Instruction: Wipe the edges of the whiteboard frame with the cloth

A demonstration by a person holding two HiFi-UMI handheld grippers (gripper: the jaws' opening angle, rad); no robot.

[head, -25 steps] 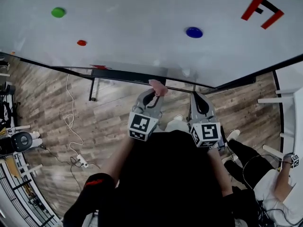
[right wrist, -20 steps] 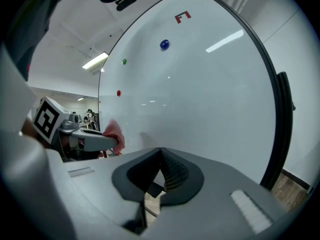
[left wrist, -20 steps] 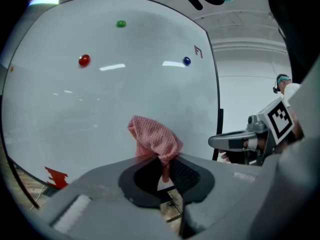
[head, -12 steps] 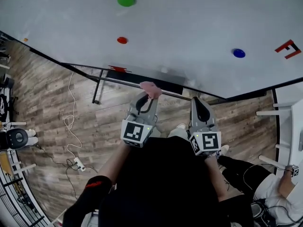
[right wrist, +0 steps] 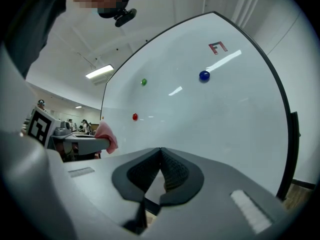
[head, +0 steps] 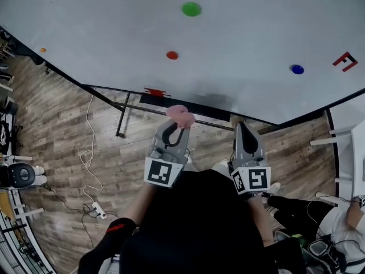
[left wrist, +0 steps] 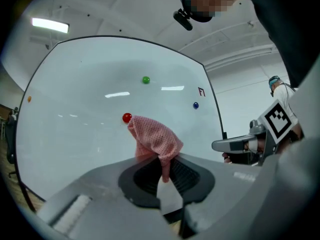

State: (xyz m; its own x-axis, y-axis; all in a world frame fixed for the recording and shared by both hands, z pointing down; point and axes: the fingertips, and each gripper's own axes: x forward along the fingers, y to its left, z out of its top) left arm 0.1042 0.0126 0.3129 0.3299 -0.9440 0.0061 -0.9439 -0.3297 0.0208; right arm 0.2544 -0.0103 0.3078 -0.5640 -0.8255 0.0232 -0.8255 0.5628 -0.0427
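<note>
The whiteboard [head: 228,44] fills the top of the head view, its dark bottom frame edge [head: 188,108] slanting across. My left gripper [head: 175,121] is shut on a pink cloth [head: 180,115], which bunches out of the jaws just below that edge. In the left gripper view the cloth [left wrist: 154,140] stands up from the closed jaws in front of the board [left wrist: 100,114]. My right gripper [head: 240,125] is shut and holds nothing; it points at the bottom edge further right. In the right gripper view the board [right wrist: 210,104] is ahead and the cloth [right wrist: 106,135] shows at left.
Green [head: 191,8], red [head: 171,55] and blue [head: 297,69] magnets and a red-black F mark [head: 345,60] sit on the board. A metal stand bar [head: 142,110] runs under it. A cable and power strip [head: 98,210] lie on the wood floor. Another person [head: 342,227] is at right.
The view has shifted, so the board's magnets have slid right and down in the picture. Both grippers have dropped slightly below the bottom edge, the cloth still in the left one.
</note>
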